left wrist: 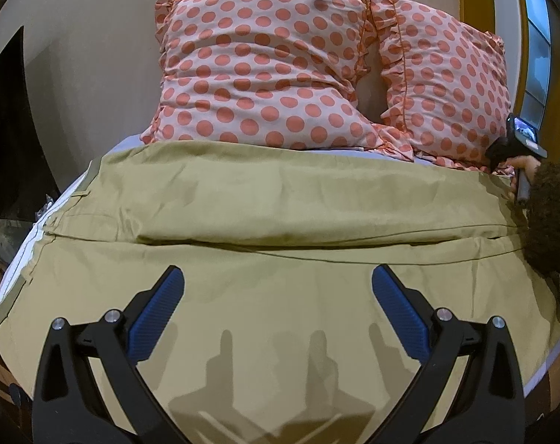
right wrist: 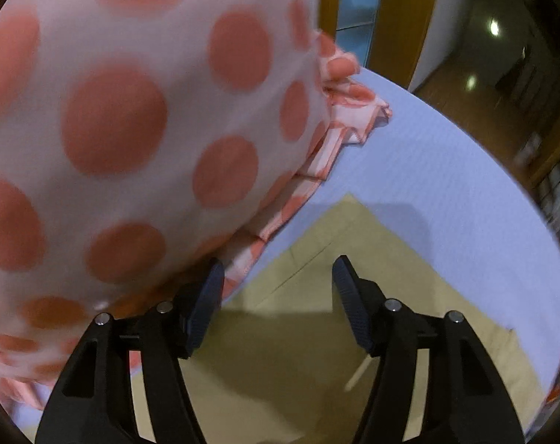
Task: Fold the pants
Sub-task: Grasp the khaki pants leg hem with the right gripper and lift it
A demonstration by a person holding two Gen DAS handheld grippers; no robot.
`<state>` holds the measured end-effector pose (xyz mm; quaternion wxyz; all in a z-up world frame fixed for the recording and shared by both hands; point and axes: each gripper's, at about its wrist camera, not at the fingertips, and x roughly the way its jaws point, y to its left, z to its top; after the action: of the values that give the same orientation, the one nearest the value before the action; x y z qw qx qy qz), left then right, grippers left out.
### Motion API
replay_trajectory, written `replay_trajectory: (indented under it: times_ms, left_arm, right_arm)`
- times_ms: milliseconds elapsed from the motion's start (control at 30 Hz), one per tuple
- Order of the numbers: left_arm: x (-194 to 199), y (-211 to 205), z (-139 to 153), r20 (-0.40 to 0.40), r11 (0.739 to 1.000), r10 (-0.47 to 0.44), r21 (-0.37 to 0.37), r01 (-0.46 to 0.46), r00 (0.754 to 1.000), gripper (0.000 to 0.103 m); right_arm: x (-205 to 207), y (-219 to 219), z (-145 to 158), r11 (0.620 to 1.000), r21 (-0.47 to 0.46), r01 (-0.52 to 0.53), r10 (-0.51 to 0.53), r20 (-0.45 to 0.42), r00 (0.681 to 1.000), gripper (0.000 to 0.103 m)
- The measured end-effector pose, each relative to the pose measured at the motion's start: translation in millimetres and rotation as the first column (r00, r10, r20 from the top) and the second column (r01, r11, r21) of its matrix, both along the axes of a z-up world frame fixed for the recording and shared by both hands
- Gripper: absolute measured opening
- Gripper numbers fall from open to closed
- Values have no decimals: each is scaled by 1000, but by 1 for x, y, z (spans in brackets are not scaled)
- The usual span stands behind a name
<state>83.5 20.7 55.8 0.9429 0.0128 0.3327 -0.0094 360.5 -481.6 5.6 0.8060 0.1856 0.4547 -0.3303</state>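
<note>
Khaki cotton pants (left wrist: 280,222) are lying spread flat across the bed with the pale lavender sheet (right wrist: 446,170), one layer lapping over the other along a crosswise fold line in the left wrist view. Waistband side is sitting at the left edge of that view, with a white inner band showing there. Two pink pillows with coral polka dots and ruffled edges (left wrist: 272,74) are leaning against the wall just past the far edge of the pants.

Left claw (left wrist: 278,288) is hovering over the near part of the pants, blue pads spread wide, gripping nothing.

Right claw (right wrist: 278,277) is sitting wide too, nothing between the pads. It is hanging over a corner of the pants (right wrist: 339,244) on the sheet, left finger right up against one polka-dot pillow (right wrist: 131,129); touching or not, cannot tell. In the left wrist view the right claw unit (left wrist: 516,144) is showing at the far right edge, held by a hand in a dark fuzzy sleeve (left wrist: 550,214).
</note>
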Motion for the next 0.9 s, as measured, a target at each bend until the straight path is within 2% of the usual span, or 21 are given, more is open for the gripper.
replay_trajectory:
  times_ms: [100,133,200,333,400,467,500,600,633,700,767,867,900]
  left_arm:
    - [5,2,-4,-11,1000,-11,-21,10,1000,101]
    - [5,2,-4,-14,1000,-11,-29,11,1000,101]
    - [5,6,-6,-16,998,-16,-59,15,1000,101]
    - [2,16,-5,-16,992,-2,-122,0,1000,101]
    - [-5,22,-1,-6,991,16,-135,-16,1000,101]
    - [-13,27,4,17,991,33,-134,-30,999,101]
    - [-18,31,7,34,990,46,-133,-41,998,101]
    - [-26,43,14,59,987,69,-147,-59,996,101]
    - [-28,47,18,65,986,75,-151,-65,995,101]
    - [-30,55,26,88,985,81,-158,-66,993,101]
    - [-27,63,36,113,983,80,-171,-60,990,101]
    - [-14,73,46,112,980,62,-195,-39,992,101]
    - [-9,75,48,104,979,52,-201,-30,993,101]
  right_arm:
    - [-16,3,-6,994,-26,-105,107,69,992,36]
    - [-28,0,-7,992,-18,-124,125,94,988,17]
    - [-46,-13,-12,990,34,-136,129,168,977,10]
    - [-75,-37,-21,974,184,-135,76,301,951,4]
    - [-90,-40,-8,957,242,-160,52,400,915,4]
    - [-125,-45,3,938,278,-208,42,503,863,4]
    - [-157,-46,11,922,296,-251,42,566,823,4]
    - [-234,-35,22,889,336,-311,23,645,764,4]
    - [-259,-25,25,880,358,-312,4,652,759,4]
    - [-304,-30,7,851,432,-299,-58,642,764,4]
    - [-327,-20,-4,817,499,-288,-88,602,794,5]
    - [-321,-24,-26,772,581,-259,-105,519,848,10]
    - [-322,-24,-29,763,593,-257,-109,510,853,14]
